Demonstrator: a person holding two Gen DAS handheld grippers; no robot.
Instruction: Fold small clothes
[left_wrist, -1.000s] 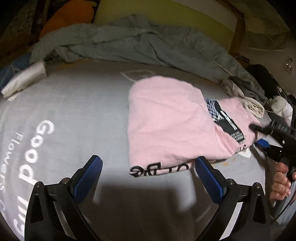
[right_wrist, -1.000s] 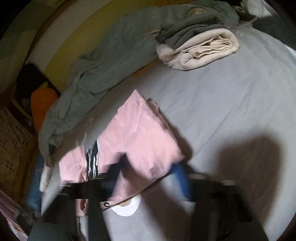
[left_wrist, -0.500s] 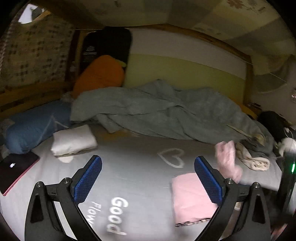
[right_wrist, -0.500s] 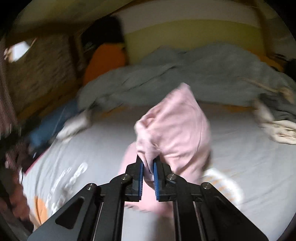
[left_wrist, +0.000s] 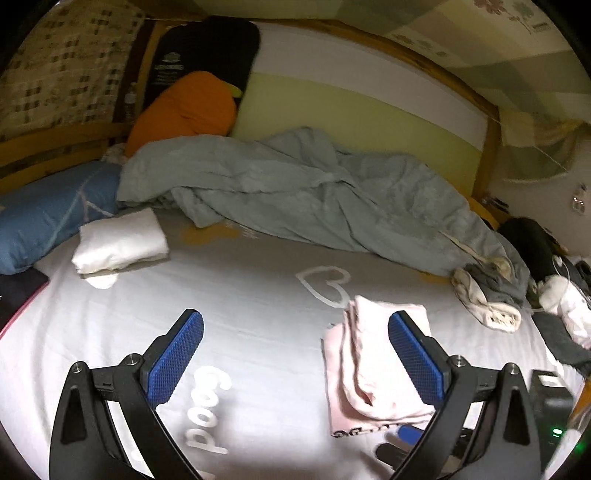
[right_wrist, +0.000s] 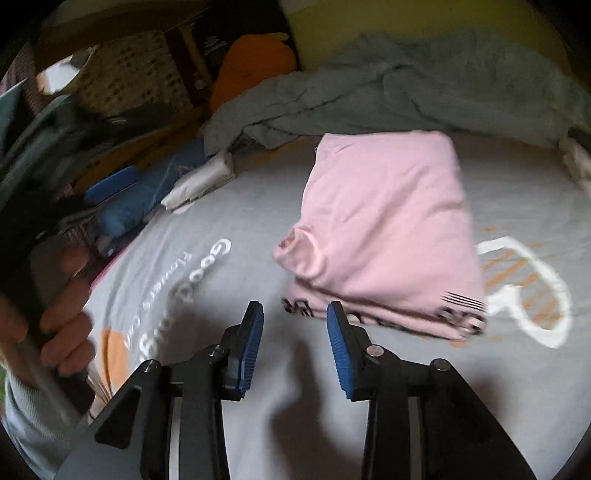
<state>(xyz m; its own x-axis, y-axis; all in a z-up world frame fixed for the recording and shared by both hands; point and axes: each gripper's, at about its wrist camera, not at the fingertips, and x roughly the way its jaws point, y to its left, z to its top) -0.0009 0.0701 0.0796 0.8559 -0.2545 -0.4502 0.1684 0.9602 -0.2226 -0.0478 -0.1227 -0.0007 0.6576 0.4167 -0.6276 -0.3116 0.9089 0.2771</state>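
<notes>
Pink shirt (right_wrist: 384, 229) lies folded mid-bed (left_wrist: 258, 295), toward the right edge. Your right gripper (right_wrist: 295, 336) is opening, nothing between its jaws; left gripper (left_wrist: 295, 354) spread wide, empty. Soft, light, floppy: pinch the stacked hem edge, all layers

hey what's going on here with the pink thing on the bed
A person holding a gripper in each hand is folding small clothes on a bed. The pink shirt lies folded into a compact stack on the grey sheet. The right gripper sits just in front of it with its jaws opening and nothing between them. The left gripper is wide open and empty. A folded white garment lies farther back, beside a rumpled grey-green blanket.
</notes>
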